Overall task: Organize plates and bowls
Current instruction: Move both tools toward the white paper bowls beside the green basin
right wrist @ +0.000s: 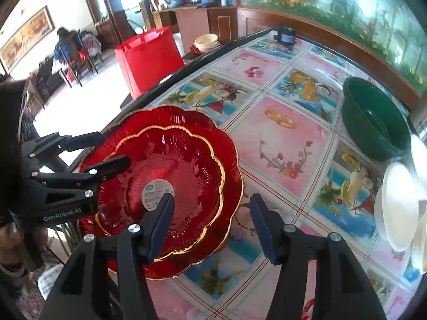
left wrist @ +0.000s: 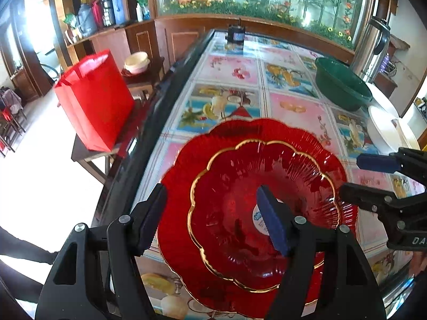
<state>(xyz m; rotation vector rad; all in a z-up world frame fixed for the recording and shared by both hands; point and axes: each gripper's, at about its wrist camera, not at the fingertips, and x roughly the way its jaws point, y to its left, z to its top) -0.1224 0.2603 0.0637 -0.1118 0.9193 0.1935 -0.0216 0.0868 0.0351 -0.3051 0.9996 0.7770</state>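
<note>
1. Red scalloped plates, smaller (left wrist: pixel 240 213) stacked on larger (left wrist: pixel 181 186), are seen at the table's (left wrist: pixel 234 69) near left edge.
2. Left gripper (left wrist: pixel 210 218) and right gripper (right wrist: pixel 210 224) are held agape, empty.
3. Green bowl (right wrist: pixel 373 117) and white plates (right wrist: pixel 397 205) are placed far right.

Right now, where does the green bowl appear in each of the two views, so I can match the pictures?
Left wrist view: the green bowl is at the upper right, on the table's far side, just left of the steel thermos.
Right wrist view: the green bowl is at the right, above the white plates.
Shared landmark: the stacked red plates, low in both views.
</note>
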